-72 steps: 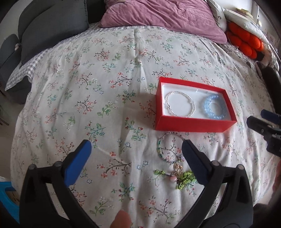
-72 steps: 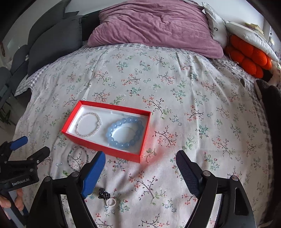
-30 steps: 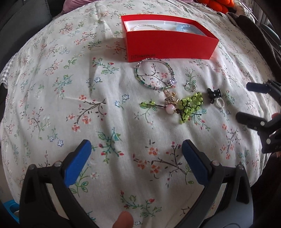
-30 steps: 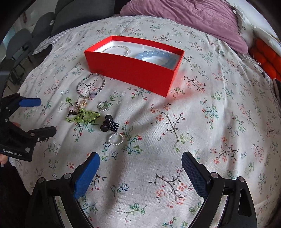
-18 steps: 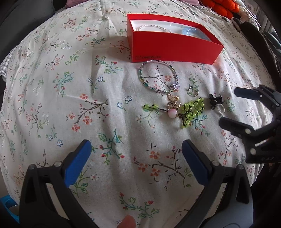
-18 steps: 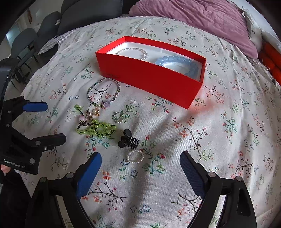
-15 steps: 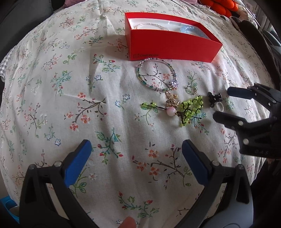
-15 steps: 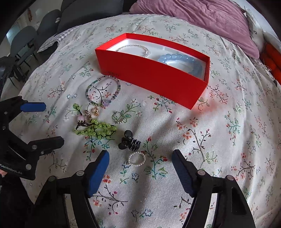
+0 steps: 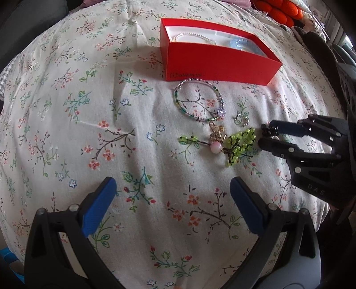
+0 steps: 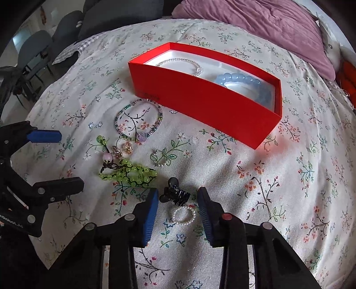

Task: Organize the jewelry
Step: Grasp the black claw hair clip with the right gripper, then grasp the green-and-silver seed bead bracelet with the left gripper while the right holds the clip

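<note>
A red box (image 10: 207,104) on the floral bedspread holds a pearl bracelet (image 10: 182,63) and a blue bead bracelet (image 10: 244,81). In front of it lie a multicolour bead bracelet (image 10: 138,120), a gold charm (image 10: 124,149), a small ring (image 10: 161,159), a green bead bracelet (image 10: 131,172), a black hair clip (image 10: 175,195) and a small pearl ring (image 10: 183,215). My right gripper (image 10: 178,200) is half closed, its fingers on either side of the clip and pearl ring, not touching. My left gripper (image 9: 171,195) is wide open and empty, short of the jewelry. The red box also shows in the left wrist view (image 9: 218,64).
A purple pillow (image 10: 255,24) lies at the head of the bed. Orange cushions (image 9: 278,9) sit at the far right. Dark chairs (image 10: 37,51) stand beyond the bed's left edge.
My right gripper has dropped toward the bed and narrowed from wide open to half closed around the black clip and pearl ring. The left gripper moved closer to the jewelry.
</note>
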A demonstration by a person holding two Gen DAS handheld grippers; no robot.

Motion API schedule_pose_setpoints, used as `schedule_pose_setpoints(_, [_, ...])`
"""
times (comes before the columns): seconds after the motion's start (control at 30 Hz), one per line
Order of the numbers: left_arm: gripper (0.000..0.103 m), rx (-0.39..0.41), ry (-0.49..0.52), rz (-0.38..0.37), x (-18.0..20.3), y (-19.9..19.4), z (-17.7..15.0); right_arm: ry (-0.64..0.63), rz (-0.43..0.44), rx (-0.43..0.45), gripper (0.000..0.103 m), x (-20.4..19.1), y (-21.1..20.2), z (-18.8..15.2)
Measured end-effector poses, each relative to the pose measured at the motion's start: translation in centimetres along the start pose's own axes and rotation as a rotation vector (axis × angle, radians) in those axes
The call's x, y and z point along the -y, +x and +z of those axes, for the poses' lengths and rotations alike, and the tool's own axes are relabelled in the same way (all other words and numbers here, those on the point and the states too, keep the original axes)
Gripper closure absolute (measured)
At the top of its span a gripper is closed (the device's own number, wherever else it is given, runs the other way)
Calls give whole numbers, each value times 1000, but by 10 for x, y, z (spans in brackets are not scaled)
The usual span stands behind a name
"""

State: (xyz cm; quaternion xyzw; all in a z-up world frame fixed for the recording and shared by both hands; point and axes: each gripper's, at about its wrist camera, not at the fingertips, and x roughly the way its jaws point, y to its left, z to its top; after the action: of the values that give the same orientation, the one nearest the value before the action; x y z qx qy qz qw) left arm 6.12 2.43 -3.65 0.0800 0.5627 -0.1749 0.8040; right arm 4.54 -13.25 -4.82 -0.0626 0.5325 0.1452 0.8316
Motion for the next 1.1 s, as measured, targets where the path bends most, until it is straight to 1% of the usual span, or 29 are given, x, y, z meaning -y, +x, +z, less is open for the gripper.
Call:
schedule_pose_setpoints(0.03, [3,7,1,2,1,-2,2,-2,9,-3,75,0,0,0])
schedule_pose_setpoints(0.17, [5,37,6,8,4,-5,11,-12,24,1,75,-1,-2,0])
schedule_pose_setpoints(0.43, [14,118,25,-10,17,-1,39,20,32,15,75,12,-18,-1])
schedule_pose_setpoints(0.63, [18,137,-8,-28,20,9,55,36,39,36,75,19,-30,-1])
schedule_pose_setpoints(0.7, [18,135,-11,-44,23,12,57,45,41,35,75,21,-31,-1])
schedule_pose_setpoints(0.77, [18,129,4,-43,29,16,59,53,41,33,75,25,-32,-1])
schedule_pose_setpoints(0.83, [18,118,23,-21,36,22,61,61,37,32,75,28,-33,-1])
schedule_pose_setpoints(0.93, [17,88,25,-13,41,33,63,74,30,30,75,33,-34,0])
schedule_pose_setpoints(0.97, [17,80,29,0,43,36,63,78,29,29,75,34,-34,0])
schedule_pose_setpoints(1.1, [17,63,39,30,46,41,63,86,26,29,75,38,-36,0])
